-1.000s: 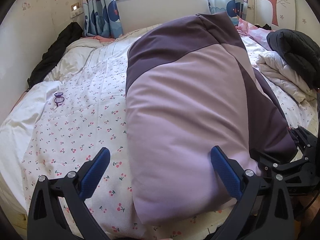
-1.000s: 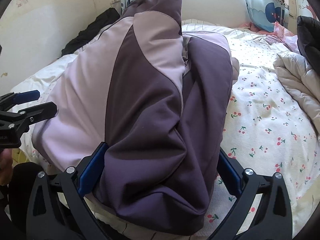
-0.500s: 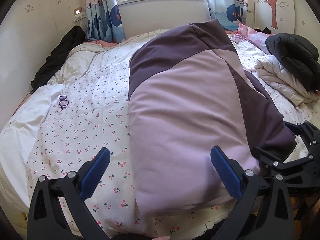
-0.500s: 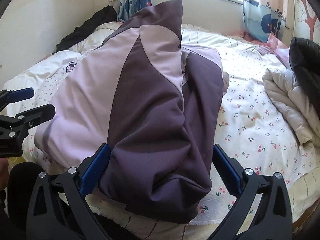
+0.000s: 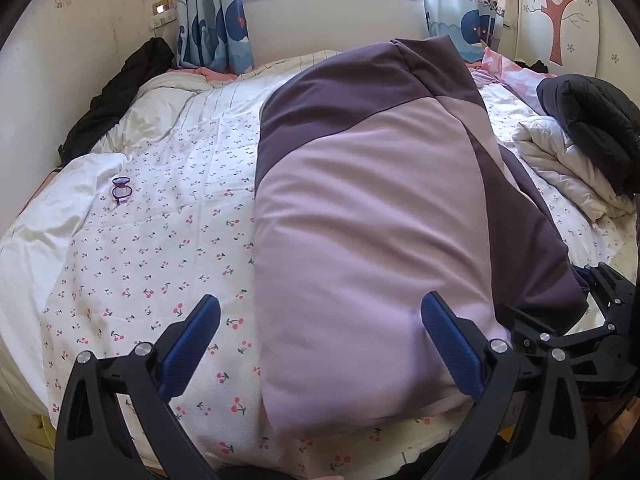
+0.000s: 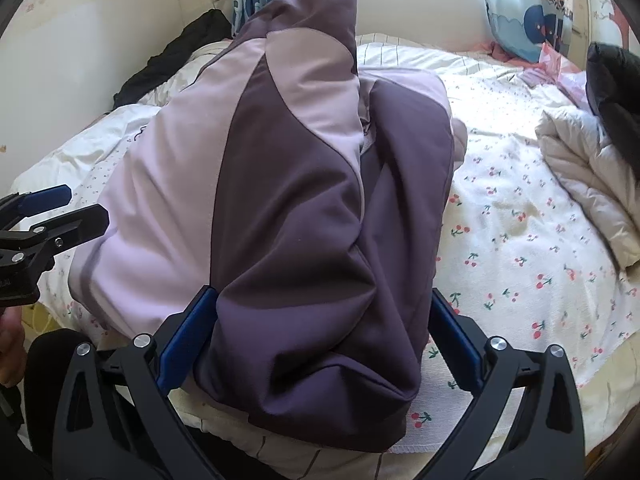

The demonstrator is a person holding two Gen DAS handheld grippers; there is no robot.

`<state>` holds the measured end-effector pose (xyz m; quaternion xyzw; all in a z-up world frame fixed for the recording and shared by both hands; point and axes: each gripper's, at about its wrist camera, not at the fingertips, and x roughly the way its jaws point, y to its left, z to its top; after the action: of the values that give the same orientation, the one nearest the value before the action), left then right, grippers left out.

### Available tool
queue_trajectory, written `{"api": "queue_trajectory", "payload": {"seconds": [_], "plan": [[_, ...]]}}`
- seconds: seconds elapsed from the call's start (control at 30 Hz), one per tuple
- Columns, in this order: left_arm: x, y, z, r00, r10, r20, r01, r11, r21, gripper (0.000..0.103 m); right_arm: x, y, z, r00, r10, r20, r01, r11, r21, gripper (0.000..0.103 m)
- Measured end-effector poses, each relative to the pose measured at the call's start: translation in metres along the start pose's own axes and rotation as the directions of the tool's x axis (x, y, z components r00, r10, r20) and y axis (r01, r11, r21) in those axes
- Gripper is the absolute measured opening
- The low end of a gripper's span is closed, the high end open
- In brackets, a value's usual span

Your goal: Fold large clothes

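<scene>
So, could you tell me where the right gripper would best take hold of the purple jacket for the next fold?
Probably the dark purple near end of the jacket, approached from the bed's foot edge. That bulky end bulges between the open right gripper, whose fingers flank it already. The open left gripper sits by the lilac corner.

The purple jacket (image 6: 304, 208) hides most of the right gripper's (image 6: 320, 340) blue pads; whether they touch the fabric is unclear, and the black coat (image 6: 612, 84) is cut off at the edge
</scene>
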<state>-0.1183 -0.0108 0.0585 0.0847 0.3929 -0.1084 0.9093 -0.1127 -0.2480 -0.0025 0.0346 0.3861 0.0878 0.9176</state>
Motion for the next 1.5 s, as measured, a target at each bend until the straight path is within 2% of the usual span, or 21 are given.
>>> {"api": "queue_trajectory", "payload": {"seconds": [0.33,0.67,1.13,1.23,1.5], "plan": [[-0.011,-0.002,-0.001,0.999,-0.041,-0.025,0.041,0.999,-0.033,0.096,-0.028,0.004,0.004,0.999,-0.036,-0.003,0.036,0.999,0.000,0.097],[-0.020,-0.002,-0.004,0.999,-0.014,-0.039,0.012,0.999,-0.049,0.096,-0.055,0.006,-0.003,0.998,-0.061,-0.023,0.061,0.998,0.023,0.097],[-0.027,-0.006,-0.010,0.998,-0.020,-0.064,0.017,0.999,-0.048,0.096,-0.067,0.024,-0.008,0.994,-0.068,-0.081,0.068,0.998,-0.010,0.097],[-0.026,-0.007,-0.010,0.997,-0.018,-0.078,0.014,0.999,-0.052,0.096,-0.067,0.025,-0.010,0.993,-0.087,-0.081,0.086,0.996,-0.017,0.097],[-0.028,-0.012,-0.012,0.997,-0.009,-0.076,0.006,0.999,-0.036,0.096,-0.066,0.023,-0.010,0.993,-0.077,-0.087,0.076,0.997,-0.009,0.097]]}}
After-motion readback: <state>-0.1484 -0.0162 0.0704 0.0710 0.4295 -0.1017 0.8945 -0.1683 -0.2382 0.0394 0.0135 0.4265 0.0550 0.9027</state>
